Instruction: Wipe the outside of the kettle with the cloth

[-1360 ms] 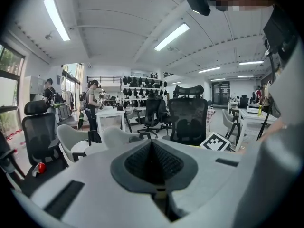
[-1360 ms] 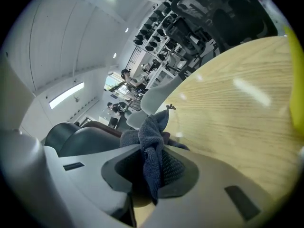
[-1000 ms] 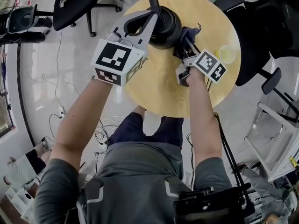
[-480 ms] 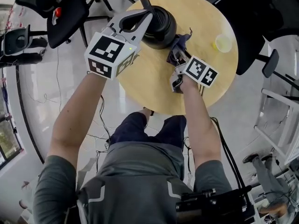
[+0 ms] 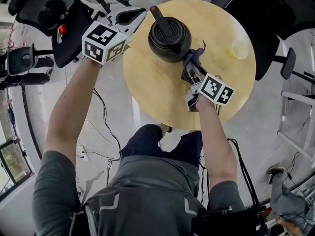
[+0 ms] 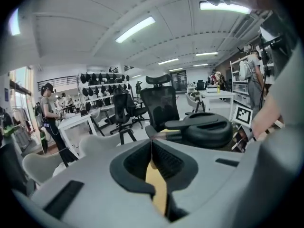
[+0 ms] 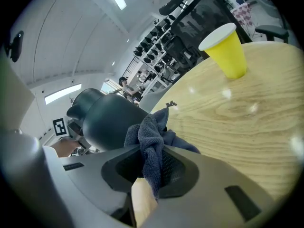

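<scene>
Beside the kettle (image 5: 170, 38), cloth (image 7: 151, 127) in right claw (image 7: 153, 156) (square-marker cube (image 5: 217, 90))

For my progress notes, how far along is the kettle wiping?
Done: the right gripper grips the cloth. In hand: the cloth is pressed to the kettle's right side. To do: the other sides, though no picture shows what is already wiped. The left gripper is shut and empty.
</scene>
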Demonstrator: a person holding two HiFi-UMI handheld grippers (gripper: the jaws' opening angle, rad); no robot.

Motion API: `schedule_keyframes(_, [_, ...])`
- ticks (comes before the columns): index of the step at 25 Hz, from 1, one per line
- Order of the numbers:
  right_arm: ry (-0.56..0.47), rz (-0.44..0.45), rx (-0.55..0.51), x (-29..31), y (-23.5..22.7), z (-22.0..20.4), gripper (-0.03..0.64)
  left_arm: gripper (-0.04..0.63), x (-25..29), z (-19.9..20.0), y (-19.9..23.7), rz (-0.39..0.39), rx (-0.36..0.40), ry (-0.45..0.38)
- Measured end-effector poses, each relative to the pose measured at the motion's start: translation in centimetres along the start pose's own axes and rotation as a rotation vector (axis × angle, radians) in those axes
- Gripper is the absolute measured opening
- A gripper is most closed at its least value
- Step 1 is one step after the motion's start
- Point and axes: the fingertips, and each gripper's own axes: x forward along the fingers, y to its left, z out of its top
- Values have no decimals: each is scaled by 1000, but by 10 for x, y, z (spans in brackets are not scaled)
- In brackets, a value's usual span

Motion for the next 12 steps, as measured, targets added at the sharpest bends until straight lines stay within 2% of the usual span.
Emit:
schedule_keyframes(2, [-9, -6, 1, -2, 1, -1, 92, 22, 11, -11, -1, -55, 35, 8])
schedule_keyframes(4, [-16, -10, -3, -4, 2, 0, 92, 158, 20, -18, -3, -106, 68, 9])
schedule_keyframes(5, [-18, -13, -7, -5, 2, 2, 92, 190, 23, -20, -3, -121, 83, 7])
schedule_keyframes(8, [-24, -29, -18, -5, -1, 2, 92, 190, 35, -26, 3, -150, 100, -6])
schedule_keyframes(12, [-40, -34, -14, -1, -2, 0, 92, 173, 48, -30, -4, -242, 138, -34])
